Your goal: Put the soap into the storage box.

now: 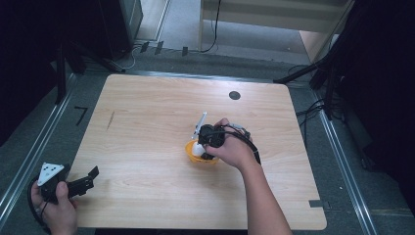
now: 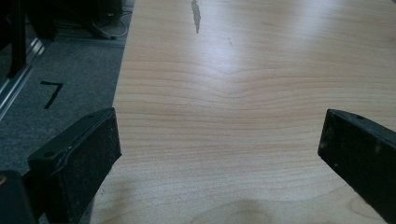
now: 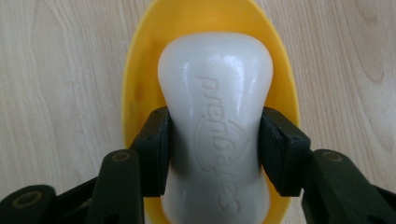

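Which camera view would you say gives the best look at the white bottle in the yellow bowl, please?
The right gripper view: the white bottle appears close up between the right tongs, embossed lettering legible, over the yellow bowl. In the high view it is a small white patch mostly hidden by the hand. The left gripper view looks across bare table.

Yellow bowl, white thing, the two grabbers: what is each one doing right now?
Yellow bowl: upright on the table, the white piece in it.
White piece: in the bowl, clamped at its narrow waist.
Right gripper: shut on the white piece.
Left gripper: open, nothing between its jaws, at the table's near-left corner.
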A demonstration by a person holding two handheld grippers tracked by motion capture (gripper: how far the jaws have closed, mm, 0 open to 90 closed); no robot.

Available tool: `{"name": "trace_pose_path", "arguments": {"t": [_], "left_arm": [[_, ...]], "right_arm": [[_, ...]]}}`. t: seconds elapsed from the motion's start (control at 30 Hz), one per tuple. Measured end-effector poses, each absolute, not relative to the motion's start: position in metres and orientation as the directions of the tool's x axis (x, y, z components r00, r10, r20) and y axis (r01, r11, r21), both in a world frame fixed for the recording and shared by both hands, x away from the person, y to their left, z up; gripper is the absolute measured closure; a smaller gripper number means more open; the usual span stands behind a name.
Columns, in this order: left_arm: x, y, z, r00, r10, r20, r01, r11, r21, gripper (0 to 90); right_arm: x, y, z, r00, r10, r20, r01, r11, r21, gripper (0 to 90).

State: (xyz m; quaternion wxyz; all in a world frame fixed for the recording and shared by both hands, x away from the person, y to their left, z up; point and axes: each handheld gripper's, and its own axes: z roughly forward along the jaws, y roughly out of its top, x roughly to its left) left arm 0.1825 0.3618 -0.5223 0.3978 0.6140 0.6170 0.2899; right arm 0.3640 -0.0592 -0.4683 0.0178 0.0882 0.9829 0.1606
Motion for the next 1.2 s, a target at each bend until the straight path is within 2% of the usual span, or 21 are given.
{"name": "trace_pose_path", "arguments": {"t": [0.07,0.17,1.2], "left_arm": [[0.183,0.362,-0.522,0.07,0.988,-0.135,0.527,0.078,0.846,0.0],[0.183,0.362,-0.522,0.071,0.988,-0.134,0.527,0.077,0.847,0.0],[0.183,0.361,-0.522,0.073,0.99,-0.124,0.526,0.068,0.848,0.0]], "right_arm": [[0.364,-0.061,-0.463,-0.981,0.194,-0.006,0.18,0.917,0.357,43.9],[0.365,-0.067,-0.456,-0.976,0.216,0.006,0.201,0.899,0.389,44.9],[0.358,-0.146,-0.44,-0.934,0.358,-0.009,0.321,0.849,0.421,44.8]]}}
